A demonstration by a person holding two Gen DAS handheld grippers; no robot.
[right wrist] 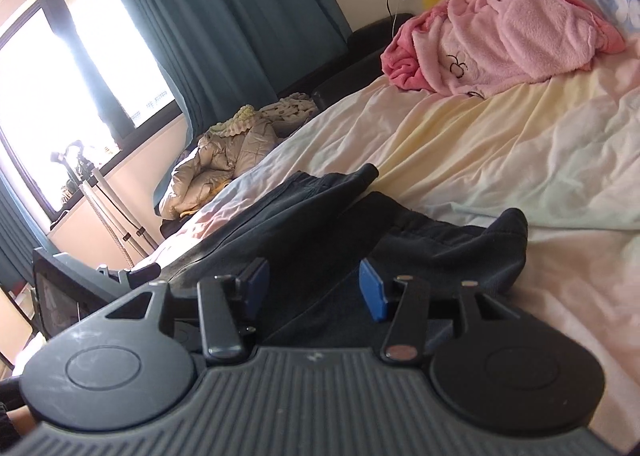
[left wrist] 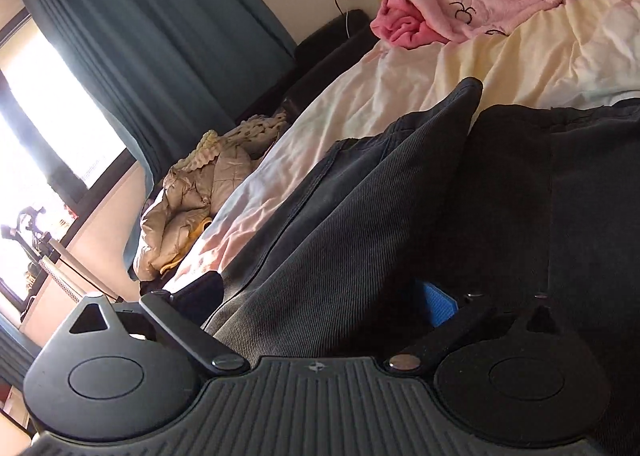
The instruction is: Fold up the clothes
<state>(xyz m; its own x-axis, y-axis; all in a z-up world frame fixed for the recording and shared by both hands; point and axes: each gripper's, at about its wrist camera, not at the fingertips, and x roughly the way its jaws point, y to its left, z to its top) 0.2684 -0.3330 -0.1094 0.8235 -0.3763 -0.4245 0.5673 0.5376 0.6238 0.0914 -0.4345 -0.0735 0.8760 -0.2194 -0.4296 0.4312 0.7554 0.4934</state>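
A dark blue-black garment (left wrist: 360,224) lies on the pale bed sheet (left wrist: 400,88) and fills the lower part of the left wrist view. My left gripper (left wrist: 320,312) has the cloth bunched between its fingers; one blue pad (left wrist: 440,306) shows and the other is hidden under fabric. In the right wrist view the same garment (right wrist: 320,212) lies flat ahead. My right gripper (right wrist: 312,288) is open, its blue pads (right wrist: 374,290) apart over the garment's near edge, touching or just above it.
A pink fleece pile (right wrist: 500,32) sits at the far end of the bed. A beige padded jacket (right wrist: 216,168) lies off the bed's left side. Teal curtains (right wrist: 220,16) and a bright window (right wrist: 60,96) are at left. The left gripper's body (right wrist: 80,284) shows at lower left.
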